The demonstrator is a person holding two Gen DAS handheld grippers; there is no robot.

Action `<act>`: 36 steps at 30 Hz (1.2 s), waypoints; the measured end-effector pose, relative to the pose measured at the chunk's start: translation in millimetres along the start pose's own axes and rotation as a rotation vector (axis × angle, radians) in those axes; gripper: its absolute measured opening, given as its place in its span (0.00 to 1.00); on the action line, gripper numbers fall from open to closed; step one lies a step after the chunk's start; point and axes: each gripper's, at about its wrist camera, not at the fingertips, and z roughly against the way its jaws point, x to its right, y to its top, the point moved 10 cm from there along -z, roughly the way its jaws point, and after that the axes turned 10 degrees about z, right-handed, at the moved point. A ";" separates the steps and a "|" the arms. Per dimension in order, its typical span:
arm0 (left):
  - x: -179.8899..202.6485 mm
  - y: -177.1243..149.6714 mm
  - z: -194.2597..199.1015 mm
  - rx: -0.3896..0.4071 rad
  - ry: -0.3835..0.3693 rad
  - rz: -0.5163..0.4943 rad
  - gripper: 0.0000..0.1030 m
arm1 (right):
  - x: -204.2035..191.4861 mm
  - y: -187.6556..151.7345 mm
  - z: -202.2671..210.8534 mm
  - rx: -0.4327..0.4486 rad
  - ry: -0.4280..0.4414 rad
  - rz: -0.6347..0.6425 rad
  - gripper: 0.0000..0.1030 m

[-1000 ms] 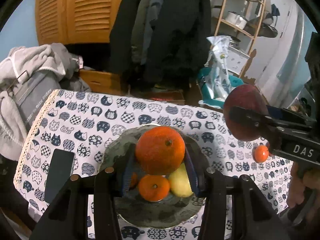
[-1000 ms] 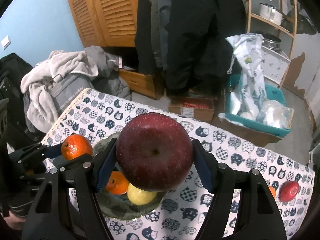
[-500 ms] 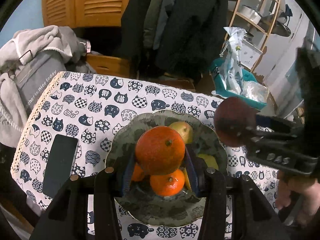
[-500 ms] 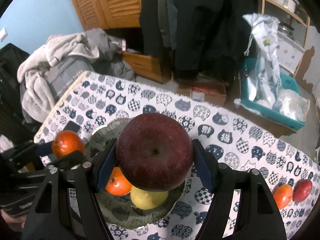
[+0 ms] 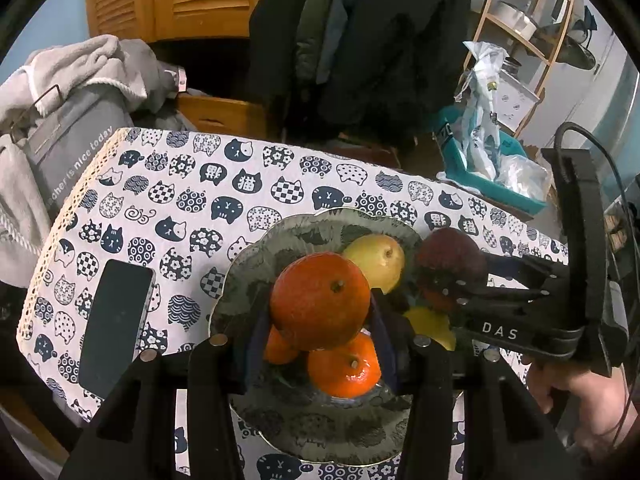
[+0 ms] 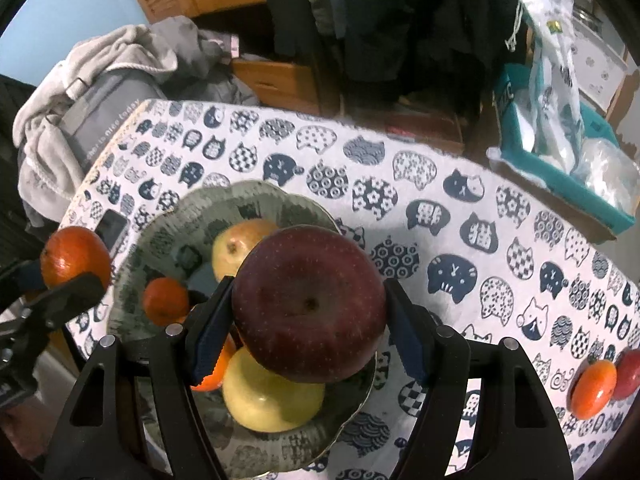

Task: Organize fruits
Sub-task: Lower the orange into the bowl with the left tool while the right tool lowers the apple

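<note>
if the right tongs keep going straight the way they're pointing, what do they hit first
Probably the fruit already in the bowl. The right tongs, shut on the dark red apple, point down over it, and the yellow apple lies right below, so the held apple would likely touch that first. Depth is unclear.

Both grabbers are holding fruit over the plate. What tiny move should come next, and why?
Probably lower the right hand-held gripper a little and let go. Its dark red apple already hangs over the plate, just above a yellow fruit. The left hand-held gripper holds an orange and can wait.
</note>
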 end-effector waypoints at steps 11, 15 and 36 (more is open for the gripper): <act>-5.1 -6.7 -24.9 -0.064 -0.012 0.052 0.47 | -1.1 0.9 -7.0 -0.016 0.026 -0.006 0.72; -2.0 -2.9 -21.8 -0.036 -0.006 0.037 0.47 | -2.3 4.5 -2.2 -0.002 0.033 -0.005 0.73; 19.8 -6.9 -10.1 -0.023 -0.002 -0.016 0.65 | 5.1 11.7 63.5 0.094 -0.065 0.002 0.74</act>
